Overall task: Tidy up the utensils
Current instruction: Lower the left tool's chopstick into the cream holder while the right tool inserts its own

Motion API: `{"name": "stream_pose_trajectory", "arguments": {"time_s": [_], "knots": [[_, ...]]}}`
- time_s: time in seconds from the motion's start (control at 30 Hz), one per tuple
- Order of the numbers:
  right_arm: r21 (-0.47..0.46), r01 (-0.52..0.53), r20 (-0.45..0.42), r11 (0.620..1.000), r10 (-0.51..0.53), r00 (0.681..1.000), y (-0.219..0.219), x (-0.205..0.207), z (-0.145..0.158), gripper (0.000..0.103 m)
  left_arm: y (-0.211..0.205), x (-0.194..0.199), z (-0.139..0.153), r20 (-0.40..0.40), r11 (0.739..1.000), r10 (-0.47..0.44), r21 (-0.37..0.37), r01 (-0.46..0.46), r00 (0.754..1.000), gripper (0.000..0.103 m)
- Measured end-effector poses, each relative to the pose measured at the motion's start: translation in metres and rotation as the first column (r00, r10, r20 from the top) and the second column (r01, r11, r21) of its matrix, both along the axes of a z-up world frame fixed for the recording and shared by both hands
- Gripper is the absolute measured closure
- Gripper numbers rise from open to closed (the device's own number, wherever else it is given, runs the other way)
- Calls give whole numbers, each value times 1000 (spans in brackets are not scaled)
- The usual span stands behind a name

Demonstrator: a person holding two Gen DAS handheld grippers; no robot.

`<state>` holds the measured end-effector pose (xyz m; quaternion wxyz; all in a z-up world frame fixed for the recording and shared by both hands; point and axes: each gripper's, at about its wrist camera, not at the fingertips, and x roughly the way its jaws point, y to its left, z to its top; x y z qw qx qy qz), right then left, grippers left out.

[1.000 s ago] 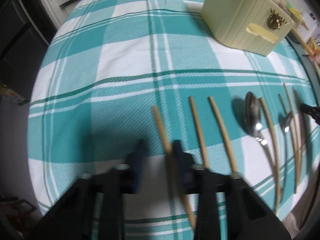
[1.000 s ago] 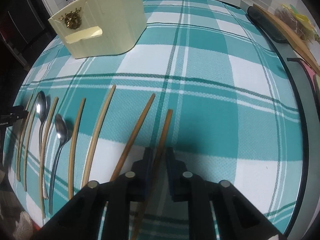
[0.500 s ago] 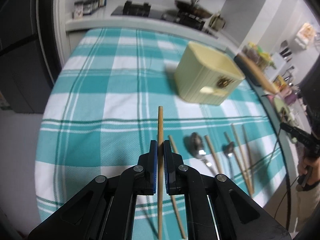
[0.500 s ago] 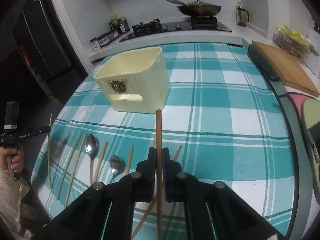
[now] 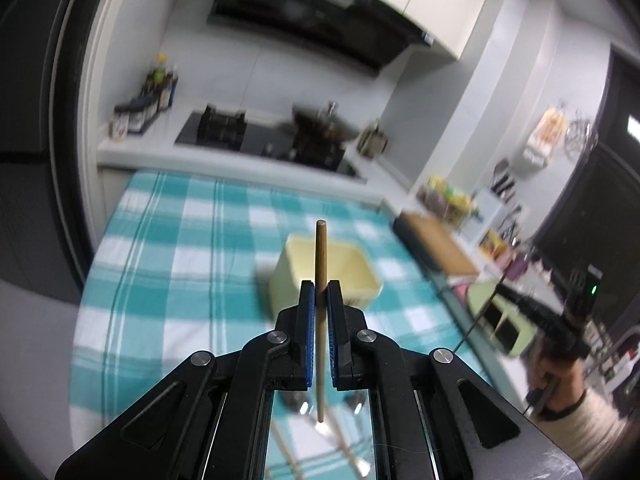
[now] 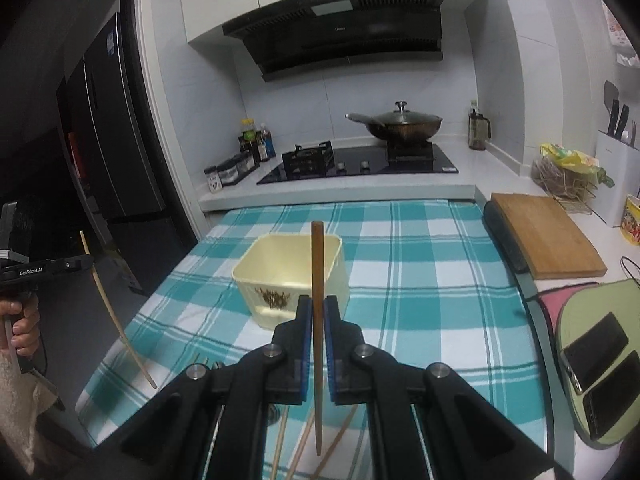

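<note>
Both chopsticks (image 5: 320, 256) (image 6: 317, 264), clamped, now raised above tablecloth (image 6: 420, 280).

A lidded wok (image 6: 396, 125) sits on the black hob (image 6: 360, 164) under a range hood (image 6: 340, 28), a wooden cutting board (image 6: 544, 240) lying right of the checked tabletop (image 6: 420, 280)

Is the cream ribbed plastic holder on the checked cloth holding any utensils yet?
Empty as far as visible: the right wrist view looks into the cream ribbed plastic holder and shows bare inner walls, though the gripped chopstick hides part.
</note>
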<state>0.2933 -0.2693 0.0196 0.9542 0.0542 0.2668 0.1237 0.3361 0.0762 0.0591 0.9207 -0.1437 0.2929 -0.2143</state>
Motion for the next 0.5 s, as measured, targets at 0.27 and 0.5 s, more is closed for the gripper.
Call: {"name": "stream_pose_trajectory", "arguments": {"time_s": [0.27,0.5], "knots": [[-21,6,228,1000,-1,974,41,68,55,97,-58,75,54,226,985,160,22,-169,961,99],[-63,40,221,997,-25,975,81,139,17,97,-108,142,-19,92,971,155,169,-169,984,99]]}}
